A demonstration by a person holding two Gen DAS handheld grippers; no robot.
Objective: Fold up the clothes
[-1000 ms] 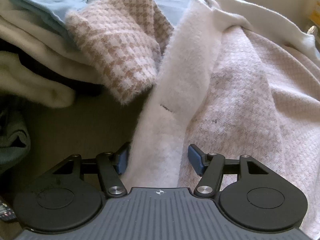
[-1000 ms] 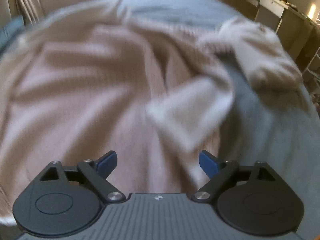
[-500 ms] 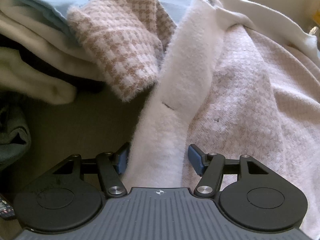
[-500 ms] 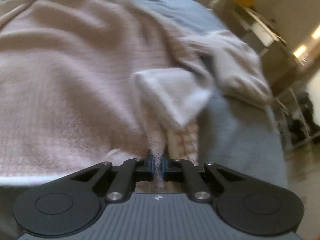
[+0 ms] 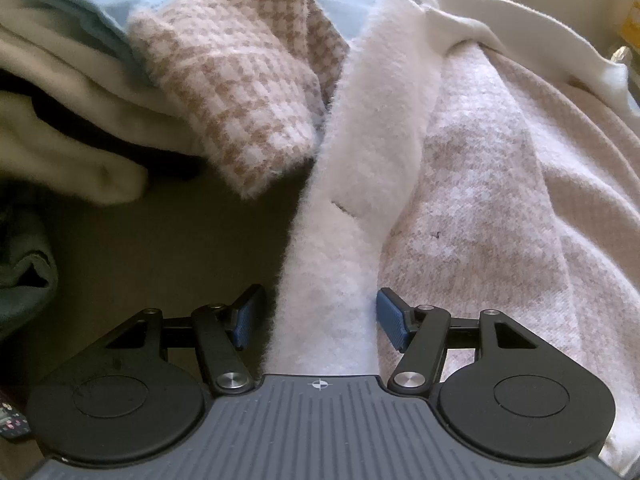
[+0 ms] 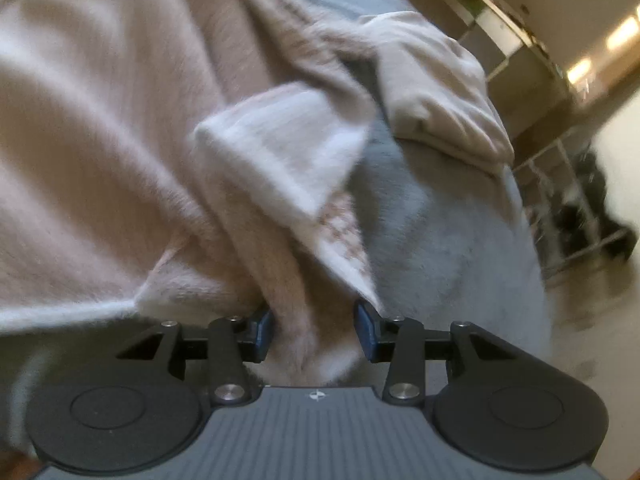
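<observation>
Left gripper (image 5: 318,314): fingers parted, blue pads (image 5: 390,316) either side of the cardigan's (image 5: 500,184) fluffy white front band (image 5: 360,168). Band runs up between them from 6 toward 12 o'clock. Pads sit just beside the pile, not visibly pressing it: released.

Cardigan is pale pink-and-beige houndstooth, spread over the light blue bed (image 5: 340,4), filling the left wrist view from 12 round to 5 o'clock. Its sleeve cuff (image 5: 240,92), stronger check, lies folded over at 11 o'clock, just beside the band. Pile of cream and blue clothes (image 5: 60,60) at 9–10 o'clock, dark green garment (image 5: 20,280) at 8.

Right gripper (image 6: 314,328): fingers have just been opening from a clench. A bunched fold of the cardigan (image 6: 100,128) sits in the gap; pads (image 6: 366,336) look clear of it, though the frame is blurred. White folded corner (image 6: 280,152) of the hem stands up at 12 o'clock, another cuff (image 6: 440,88) at 1 o'clock, bare bed (image 6: 440,240) at 3.
</observation>
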